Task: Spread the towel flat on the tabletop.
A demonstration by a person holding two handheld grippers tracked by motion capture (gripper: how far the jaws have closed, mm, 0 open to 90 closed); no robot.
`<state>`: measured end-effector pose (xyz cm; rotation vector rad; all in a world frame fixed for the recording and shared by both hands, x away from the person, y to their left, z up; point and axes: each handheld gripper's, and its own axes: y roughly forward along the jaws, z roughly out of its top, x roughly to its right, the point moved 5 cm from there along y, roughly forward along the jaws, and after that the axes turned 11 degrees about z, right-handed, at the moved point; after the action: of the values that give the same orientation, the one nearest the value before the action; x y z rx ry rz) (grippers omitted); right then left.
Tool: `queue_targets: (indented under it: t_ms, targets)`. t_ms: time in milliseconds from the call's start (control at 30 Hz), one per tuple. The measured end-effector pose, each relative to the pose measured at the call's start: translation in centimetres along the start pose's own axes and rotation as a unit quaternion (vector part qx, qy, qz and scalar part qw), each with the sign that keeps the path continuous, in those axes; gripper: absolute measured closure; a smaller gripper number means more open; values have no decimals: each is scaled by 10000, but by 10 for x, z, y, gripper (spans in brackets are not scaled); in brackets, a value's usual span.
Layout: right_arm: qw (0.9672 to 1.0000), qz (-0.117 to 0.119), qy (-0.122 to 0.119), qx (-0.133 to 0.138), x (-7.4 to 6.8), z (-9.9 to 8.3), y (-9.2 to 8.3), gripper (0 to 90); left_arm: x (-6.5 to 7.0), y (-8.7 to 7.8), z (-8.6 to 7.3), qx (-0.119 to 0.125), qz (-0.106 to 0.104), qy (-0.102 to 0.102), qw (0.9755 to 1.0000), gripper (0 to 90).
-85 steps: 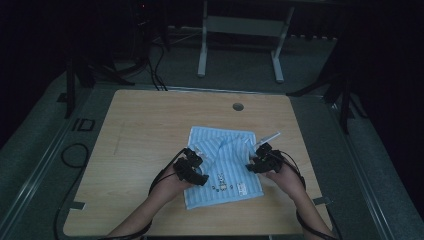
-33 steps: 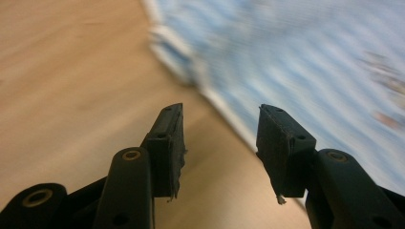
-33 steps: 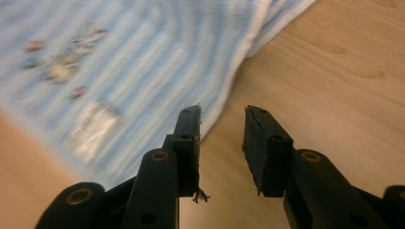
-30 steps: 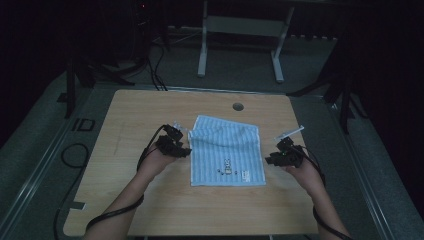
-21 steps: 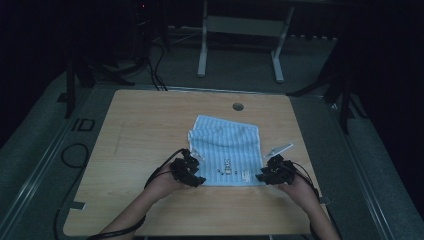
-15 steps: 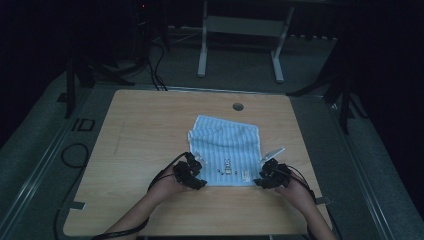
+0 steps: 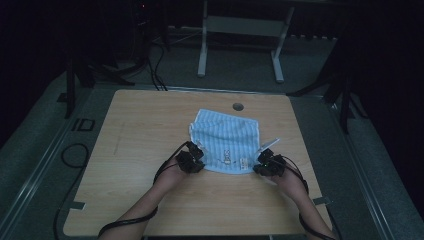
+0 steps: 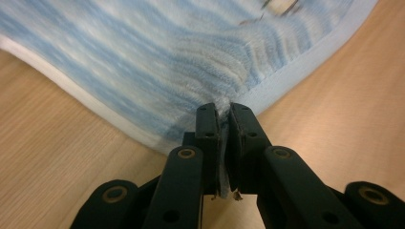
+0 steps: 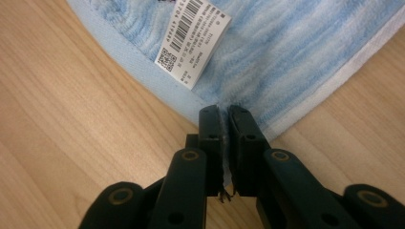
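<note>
We've got the blue striped towel (image 7: 226, 142) lying on the wooden bench (image 7: 130, 150), roughly mid-bench, w/ its far part rumpled. Our left gripper (image 7: 196, 161) is at the towel's near left corner, our right gripper (image 7: 263, 164) at the near right corner. Both sets of fingers have just been closing, and each is now clamped on a corner w/ cloth pinched between: the left gripper view shows fabric bunched up at the left fingers (image 8: 208, 125), the right gripper view shows the hem caught in the right fingers (image 9: 209, 125). A white barcode label (image 9: 193, 43) lies on the towel just beyond the right fingers.
</note>
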<state>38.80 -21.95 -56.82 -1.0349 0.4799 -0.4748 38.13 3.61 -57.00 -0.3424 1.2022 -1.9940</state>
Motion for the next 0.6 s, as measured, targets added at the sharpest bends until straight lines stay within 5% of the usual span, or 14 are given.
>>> queue_targets:
  t_ms: [200, 300, 433, 600]
  targets:
    - [9992, 226, -114, 317, -21, -9, -25, 848, 10, -43, -11, 316, -287, 89, 9990, 830]
    - [9969, 423, -313, 586, -53, -24, -57, 847, 20, -70, -19, 459, -455, 194, 9977, 828]
    - [9961, 448, -510, 561, -76, -36, -65, 846, 41, -93, -37, 423, -622, 546, 9957, 827]
    - [9948, 732, -653, 277, -109, -62, -57, 835, 64, -99, -68, 169, -1078, 667, 9918, 811]
